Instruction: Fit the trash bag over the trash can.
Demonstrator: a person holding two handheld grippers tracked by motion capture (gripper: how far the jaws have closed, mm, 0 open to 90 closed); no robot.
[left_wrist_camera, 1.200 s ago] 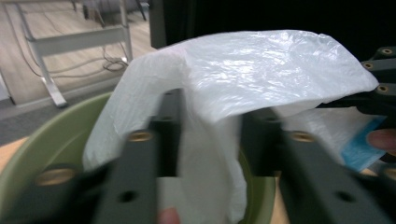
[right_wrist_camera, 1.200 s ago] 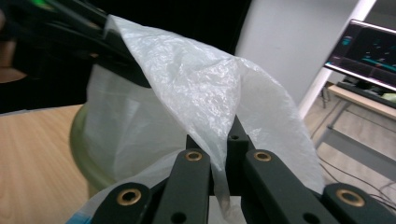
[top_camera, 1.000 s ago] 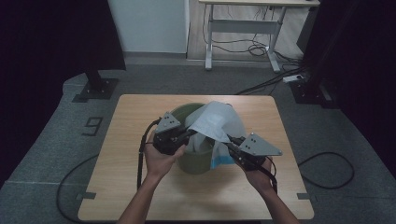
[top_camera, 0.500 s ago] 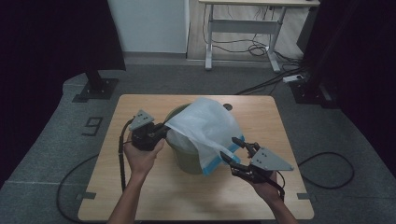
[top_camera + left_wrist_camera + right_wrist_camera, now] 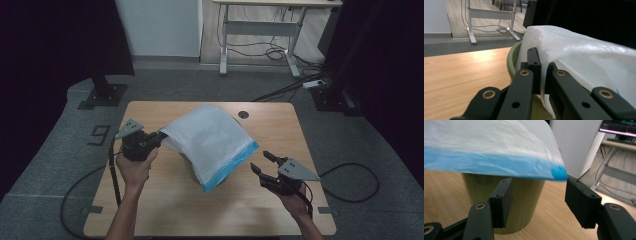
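While draped over the green bin on the counter: right gripper nearest, just opened and empty, blue-edged hem of the bag just beyond (up-left); farther left, left gripper clamped on the bag's far corner.

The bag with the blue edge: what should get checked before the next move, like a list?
1. Left gripper shut on the white bag: ok, its fingers pinch the plastic at the bin's rim.
2. Right gripper free to grab: ok, jaws open, just opened, nothing between them.
3. Blue edge reachable: ok, it hangs just above the right fingers, untouched.
4. Green bin upright on the table: ok.
5. Bag mouth over the bin's rim all round: not ok, the bag drapes across the top.
6. Bin's inside empty: cannot tell, the bag covers it.
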